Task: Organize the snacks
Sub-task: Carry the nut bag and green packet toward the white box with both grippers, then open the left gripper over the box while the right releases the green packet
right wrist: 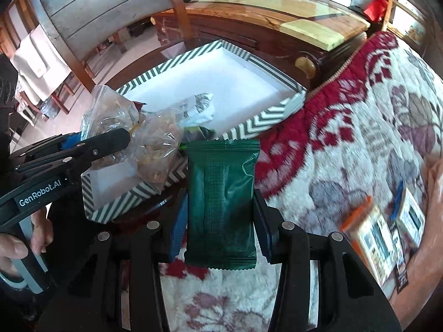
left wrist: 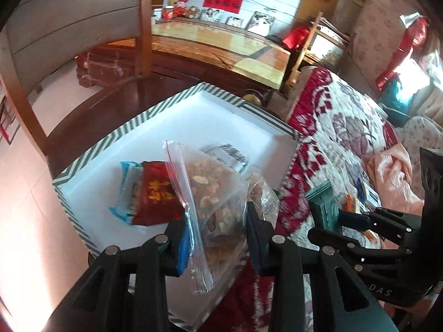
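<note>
blanket (right wrist: 346, 116) spreads right of both fingers, one white tray (left wrist: 155, 127) with striped rim ahead, its far half bare | left gripper (left wrist: 218, 224) clamps one clear zip bag of nuts (left wrist: 216, 193) over tray's near edge | right gripper (right wrist: 221, 215) pinches one dark-green crimped packet (right wrist: 221, 193) short of rim | two packets (left wrist: 149, 193) left of left fingers in tray | two boxes (right wrist: 384, 229) right of right fingers

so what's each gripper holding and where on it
Left gripper: clear zip bag of nuts, gripped across its lower part. Right gripper: green packet, by its side edges.
</note>
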